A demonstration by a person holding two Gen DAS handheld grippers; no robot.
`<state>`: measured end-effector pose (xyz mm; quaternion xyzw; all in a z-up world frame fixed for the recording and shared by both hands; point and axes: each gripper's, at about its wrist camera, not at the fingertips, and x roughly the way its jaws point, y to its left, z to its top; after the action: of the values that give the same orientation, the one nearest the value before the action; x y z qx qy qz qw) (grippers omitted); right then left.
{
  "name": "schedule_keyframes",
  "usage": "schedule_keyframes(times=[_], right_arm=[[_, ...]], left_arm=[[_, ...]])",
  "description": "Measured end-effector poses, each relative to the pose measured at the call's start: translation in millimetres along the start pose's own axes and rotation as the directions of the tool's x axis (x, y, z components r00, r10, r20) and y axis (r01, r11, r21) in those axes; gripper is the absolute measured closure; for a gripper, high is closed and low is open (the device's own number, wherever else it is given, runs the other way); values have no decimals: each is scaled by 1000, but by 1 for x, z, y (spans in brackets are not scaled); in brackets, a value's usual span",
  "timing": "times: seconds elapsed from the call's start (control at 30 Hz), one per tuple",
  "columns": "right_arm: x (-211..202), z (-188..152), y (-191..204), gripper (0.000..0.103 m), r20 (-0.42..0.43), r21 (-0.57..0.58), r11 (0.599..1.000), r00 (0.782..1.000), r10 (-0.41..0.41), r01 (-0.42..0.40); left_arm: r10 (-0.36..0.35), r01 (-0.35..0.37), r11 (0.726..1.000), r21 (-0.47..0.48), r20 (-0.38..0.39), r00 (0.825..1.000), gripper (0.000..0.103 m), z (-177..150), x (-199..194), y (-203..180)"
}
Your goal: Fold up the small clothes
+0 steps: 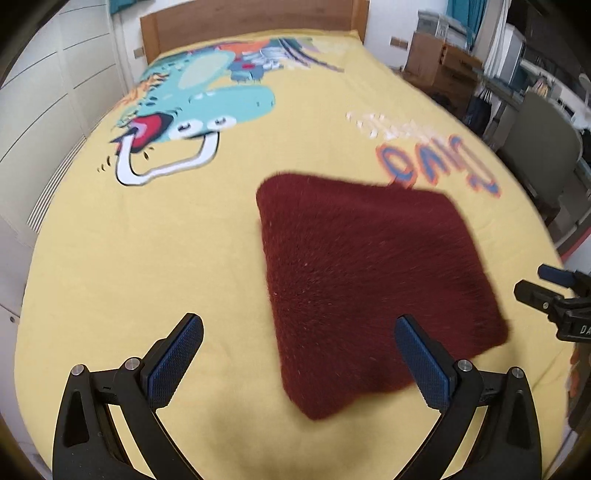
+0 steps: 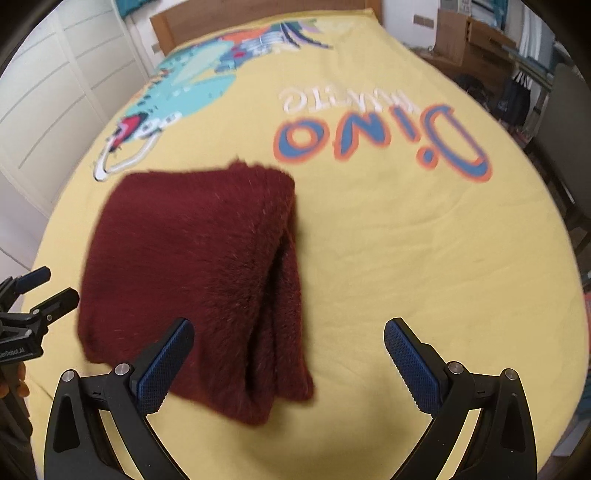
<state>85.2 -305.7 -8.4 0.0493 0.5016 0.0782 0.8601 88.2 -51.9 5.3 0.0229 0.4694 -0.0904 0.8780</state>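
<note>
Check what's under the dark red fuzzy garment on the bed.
The folded dark red fuzzy garment lies on the yellow cartoon-print bedspread. Its open edge shows stacked layers of its own fabric. Whatever lies beneath it or between the layers is covered.

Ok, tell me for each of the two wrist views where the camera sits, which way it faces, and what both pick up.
Left wrist view: sits on the left gripper, angled down over the yellow cartoon-print bedspread toward the wooden headboard; its own open blue-padded fingers show, and the right gripper at the right edge.
Right wrist view: sits on the right gripper, facing likewise; open fingers show, left gripper at the left edge.
Shared: the folded dark red fuzzy garment, bedspread, headboard.
</note>
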Motion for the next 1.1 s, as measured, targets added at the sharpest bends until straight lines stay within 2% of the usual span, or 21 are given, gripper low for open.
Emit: schedule_keyframes(times=[0.2,0.47,0.6,0.77,1.1], right_arm=[[-69,-15,-2,0,82,-7,1000,997,-13,13],[-123,-49,-13,0,146,3,998,988,-60,61],[-132,-61,-18,0,145,3,998,987,-69,70],[-133,-70,-23,0,130,13,997,988,-79,78],[-131,-76,-26,0,112,8,997,990,-80,80]], left_arm=[[51,-52,998,29,45,998,1,-13,-57,-7],[82,-82,997,-15,37,996,1,-50,-86,-4],[101,-100,994,-42,24,995,1,-60,-88,2],[146,-146,989,-28,5,989,1,-69,-80,6],[161,-162,986,-50,-18,987,1,-77,-74,13]])
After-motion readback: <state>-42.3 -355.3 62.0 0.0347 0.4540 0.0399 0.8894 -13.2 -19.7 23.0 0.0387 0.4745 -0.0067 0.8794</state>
